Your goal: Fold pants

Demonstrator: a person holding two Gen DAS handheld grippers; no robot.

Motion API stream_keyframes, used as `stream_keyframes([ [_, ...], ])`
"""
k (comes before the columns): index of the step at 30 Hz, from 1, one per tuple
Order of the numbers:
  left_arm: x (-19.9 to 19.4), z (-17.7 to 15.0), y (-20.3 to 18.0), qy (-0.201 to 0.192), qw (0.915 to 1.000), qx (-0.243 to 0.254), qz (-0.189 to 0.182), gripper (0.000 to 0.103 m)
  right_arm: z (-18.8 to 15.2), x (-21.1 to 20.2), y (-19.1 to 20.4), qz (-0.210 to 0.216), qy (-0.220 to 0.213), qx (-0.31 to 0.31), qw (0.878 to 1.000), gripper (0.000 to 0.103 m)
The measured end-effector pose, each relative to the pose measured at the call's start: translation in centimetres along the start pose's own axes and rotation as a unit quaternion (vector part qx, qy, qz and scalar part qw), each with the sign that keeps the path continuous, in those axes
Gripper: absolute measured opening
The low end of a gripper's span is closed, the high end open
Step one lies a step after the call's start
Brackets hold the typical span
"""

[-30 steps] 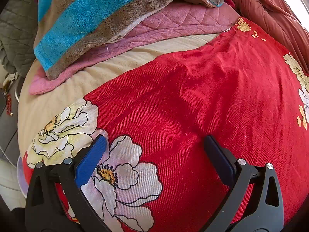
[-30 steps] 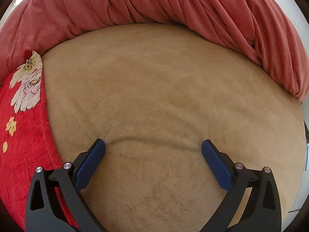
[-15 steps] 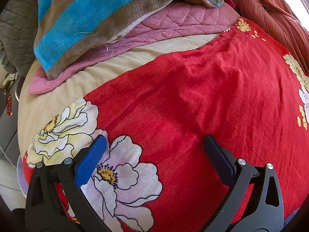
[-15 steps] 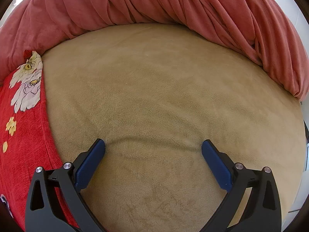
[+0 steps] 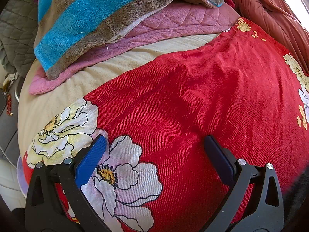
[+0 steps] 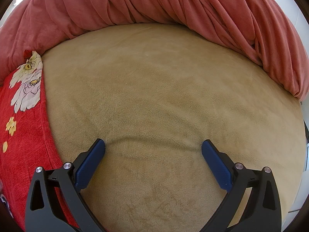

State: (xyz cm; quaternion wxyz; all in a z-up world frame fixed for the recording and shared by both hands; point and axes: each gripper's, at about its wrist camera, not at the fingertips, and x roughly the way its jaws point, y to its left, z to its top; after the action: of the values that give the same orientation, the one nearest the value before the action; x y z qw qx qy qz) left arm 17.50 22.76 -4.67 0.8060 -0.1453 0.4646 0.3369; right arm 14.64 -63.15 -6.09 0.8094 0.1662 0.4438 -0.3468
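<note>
Folding has not visibly begun: the pants [image 5: 202, 100], red with large pale flowers, lie spread flat on the beige bed cover [image 6: 164, 96], and neither tool holds cloth. The left hand-held gripper [image 5: 154, 150] hangs above the flowered end of the pants with its jaws spread wide and nothing between them; whether the tips touch the fabric cannot be told. The right hand-held gripper [image 6: 153, 148] is likewise spread and empty, positioned over bare bed cover, with the pants' edge [image 6: 23, 125] off to its left. Probable faults from this state: the right tool, closing where it stands, would pinch the bed cover instead of the garment, since the plush pile already shows a crease between its jaws. A shallow bite by the left tool could catch only the top layer, so the layers separate and the fold comes out skewed. The striped blanket [image 5: 92, 19] and pink quilt [image 5: 173, 21] lie near the far edge of the pants, and the bunched red blanket [image 6: 173, 3] borders the bed; a wide swing could snag these.
</note>
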Motion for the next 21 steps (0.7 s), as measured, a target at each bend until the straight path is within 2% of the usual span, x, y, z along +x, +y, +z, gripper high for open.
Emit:
stream_keyframes([
  [16, 0.12, 0.03, -0.13, 0.000, 1.0000, 0.000, 0.001, 0.095, -0.12, -0.17, -0.57, 0.000, 0.001, 0.000, 1.000, 0.099],
  [21, 0.04, 0.01, -0.28, -0.004, 1.0000, 0.001, 0.001, 0.095, 0.32, 0.65, 0.43, 0.001, -0.001, -0.001, 1.000, 0.099],
])
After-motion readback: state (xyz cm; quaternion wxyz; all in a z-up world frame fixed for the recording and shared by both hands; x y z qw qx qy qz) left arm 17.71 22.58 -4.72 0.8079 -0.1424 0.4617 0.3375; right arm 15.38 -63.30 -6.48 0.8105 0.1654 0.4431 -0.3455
